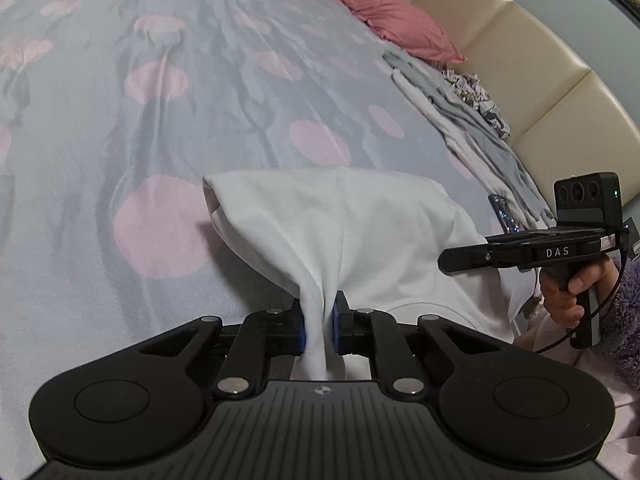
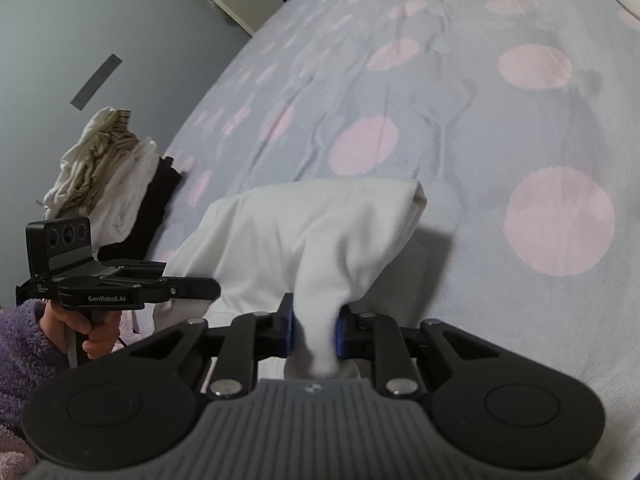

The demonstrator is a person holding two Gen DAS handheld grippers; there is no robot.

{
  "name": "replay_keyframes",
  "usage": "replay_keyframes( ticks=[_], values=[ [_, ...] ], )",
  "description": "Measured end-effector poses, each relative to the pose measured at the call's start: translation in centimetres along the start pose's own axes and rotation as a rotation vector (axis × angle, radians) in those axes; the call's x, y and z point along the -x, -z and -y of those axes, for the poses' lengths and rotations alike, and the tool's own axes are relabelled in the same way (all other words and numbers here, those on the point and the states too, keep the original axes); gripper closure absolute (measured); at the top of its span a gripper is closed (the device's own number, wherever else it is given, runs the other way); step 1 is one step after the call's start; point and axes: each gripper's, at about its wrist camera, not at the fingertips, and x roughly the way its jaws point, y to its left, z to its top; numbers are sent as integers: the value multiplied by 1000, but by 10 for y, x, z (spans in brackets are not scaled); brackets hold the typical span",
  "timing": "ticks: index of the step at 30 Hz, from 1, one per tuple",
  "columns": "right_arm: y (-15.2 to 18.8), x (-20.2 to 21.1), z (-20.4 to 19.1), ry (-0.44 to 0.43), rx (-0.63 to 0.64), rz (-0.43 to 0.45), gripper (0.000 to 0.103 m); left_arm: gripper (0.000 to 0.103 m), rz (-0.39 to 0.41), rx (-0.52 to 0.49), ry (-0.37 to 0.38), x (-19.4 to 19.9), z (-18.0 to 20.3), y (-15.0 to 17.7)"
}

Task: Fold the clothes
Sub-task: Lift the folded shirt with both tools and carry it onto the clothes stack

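Holding: both grippers clamp a white shirt above the bed, each with its fingers closed on a bunched pinch of cloth.
Left gripper: blue pads squeeze a narrow rope of fabric; the far part of the shirt drapes forward and ends in a doubled fold.
Right gripper: the same kind of pinch, with the cloth fanning out beyond the fingers to a folded far corner.
Shirt's place: lifted at its near edge, its far end low over the bed; whether it touches the spotted cover cannot be told.
Risk, slip: each grip takes only a thin gather, so a quick pull, or drawing the grippers apart, could in my judgement tug the cloth out of one pair of fingers.
Risk, fold: the loose far fold could fall open or skew if one side is lowered ahead of the other.
Risk, snag: the grippers hang near each other, so turning inward could knock them together.
Open room: a wide stretch of bed lies far and centre.
Edges, left: a clothes pile at the bed's left side.
Edges, right: grey laundry, a pink pillow and the cream headboard.
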Motion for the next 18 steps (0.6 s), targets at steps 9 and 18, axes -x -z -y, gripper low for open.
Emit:
replay_keyframes(
  ticks=[9, 18],
  values=[
    [-4, 27, -31, -34, 115, 106, 83, 94, 110, -63, -35, 34, 22, -2],
    [-35, 47, -91, -108, 203, 186, 83, 94, 233, -114, -88, 111, 39, -21]
  ],
)
